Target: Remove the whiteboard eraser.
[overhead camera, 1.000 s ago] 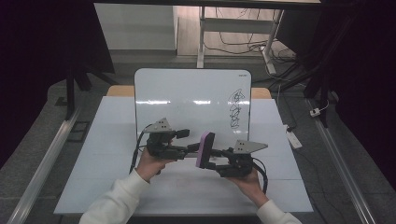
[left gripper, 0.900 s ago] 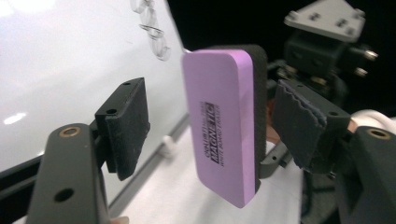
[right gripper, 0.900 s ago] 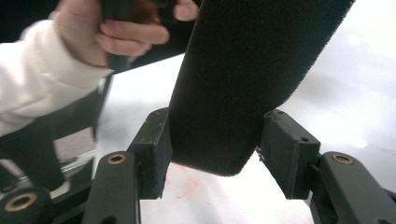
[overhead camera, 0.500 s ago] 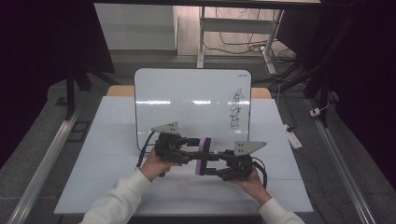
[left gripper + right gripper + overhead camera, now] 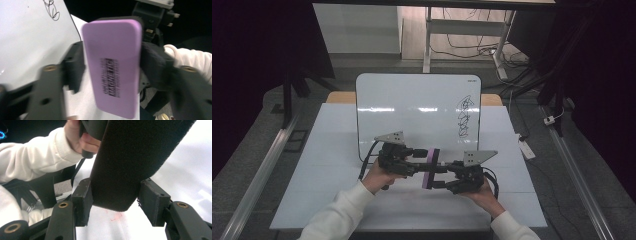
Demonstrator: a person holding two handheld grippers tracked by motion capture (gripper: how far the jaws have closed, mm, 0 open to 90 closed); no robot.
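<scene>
A purple magnetic eraser with a black felt underside hangs on edge above the table between both grippers. My right gripper comes in from the right, shut on the eraser's long edges; in the right gripper view its pads hug the felt side. My left gripper reaches in from the left. Its jaws have just been opening a little, with the eraser between them and both pads still against its edges. That view is blurred.
A whiteboard leans upright at the back of the white table, with a black scribble on its right half. Dark floor and metal rails flank the table. A small white device lies at the right edge.
The left gripper has moved right from beside the eraser and closed around it. The eraser has turned from a slant to upright and edge-on. The right hand has stayed put.
</scene>
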